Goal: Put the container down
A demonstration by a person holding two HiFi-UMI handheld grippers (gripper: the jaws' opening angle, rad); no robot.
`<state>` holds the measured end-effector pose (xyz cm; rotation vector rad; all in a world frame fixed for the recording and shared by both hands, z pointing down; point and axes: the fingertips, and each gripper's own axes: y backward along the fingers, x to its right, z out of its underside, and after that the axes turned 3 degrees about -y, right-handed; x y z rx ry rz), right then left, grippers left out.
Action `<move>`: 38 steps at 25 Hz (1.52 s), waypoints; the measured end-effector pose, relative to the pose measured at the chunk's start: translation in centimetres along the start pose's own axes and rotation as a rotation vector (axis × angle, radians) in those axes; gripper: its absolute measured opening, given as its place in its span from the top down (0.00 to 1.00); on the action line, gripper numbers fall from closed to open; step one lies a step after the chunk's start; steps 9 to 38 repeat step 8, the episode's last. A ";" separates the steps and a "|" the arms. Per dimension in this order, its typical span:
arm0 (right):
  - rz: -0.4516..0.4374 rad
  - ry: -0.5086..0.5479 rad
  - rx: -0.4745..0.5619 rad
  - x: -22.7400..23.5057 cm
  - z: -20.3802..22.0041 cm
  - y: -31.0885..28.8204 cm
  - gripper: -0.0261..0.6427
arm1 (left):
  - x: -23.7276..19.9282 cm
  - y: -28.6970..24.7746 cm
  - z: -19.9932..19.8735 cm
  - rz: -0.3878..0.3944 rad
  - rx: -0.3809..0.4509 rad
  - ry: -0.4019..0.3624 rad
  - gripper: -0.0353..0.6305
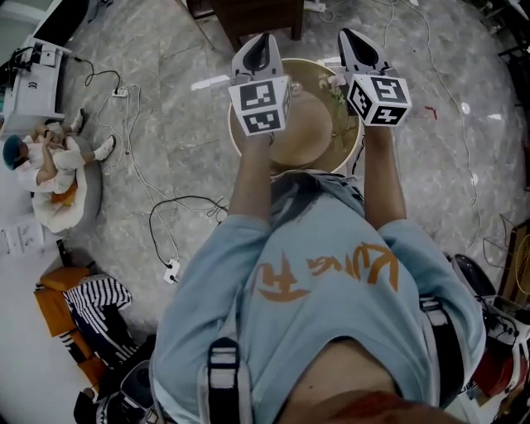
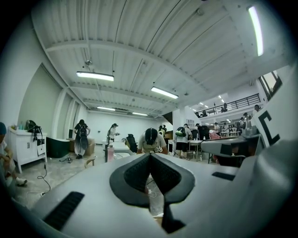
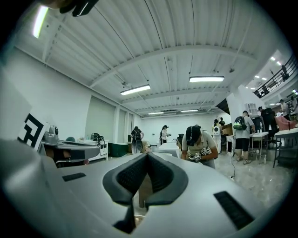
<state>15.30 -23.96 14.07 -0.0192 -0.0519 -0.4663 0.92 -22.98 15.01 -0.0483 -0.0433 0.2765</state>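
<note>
In the head view my left gripper (image 1: 263, 40) and right gripper (image 1: 348, 35) are held side by side, pointing forward and level, over a round tan container-like top with a raised pale rim (image 1: 236, 145). A thin stem with pale flowers (image 1: 335, 89) stands at its right side. No other container can be made out. In the left gripper view the left gripper (image 2: 149, 155) has its dark pads (image 2: 135, 174) meeting at the tip with nothing between them. The right gripper (image 3: 146, 155) looks the same in the right gripper view. Both views look out across the room.
Cables and a power strip (image 1: 171, 269) lie on the marble floor at the left. Dark wooden furniture (image 1: 252, 16) stands just beyond the round top. A person sits on a cushion (image 1: 50, 161) at far left. People (image 3: 200, 144) work at tables ahead.
</note>
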 end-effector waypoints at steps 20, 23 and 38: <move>-0.021 0.011 -0.017 -0.4 0.8 -0.8 0.94 | -0.4 -0.5 0.8 0.011 -0.010 0.004 0.91; -0.021 0.011 -0.017 -0.4 0.8 -0.8 0.94 | -0.4 -0.5 0.8 0.011 -0.010 0.004 0.91; -0.021 0.011 -0.017 -0.4 0.8 -0.8 0.94 | -0.4 -0.5 0.8 0.011 -0.010 0.004 0.91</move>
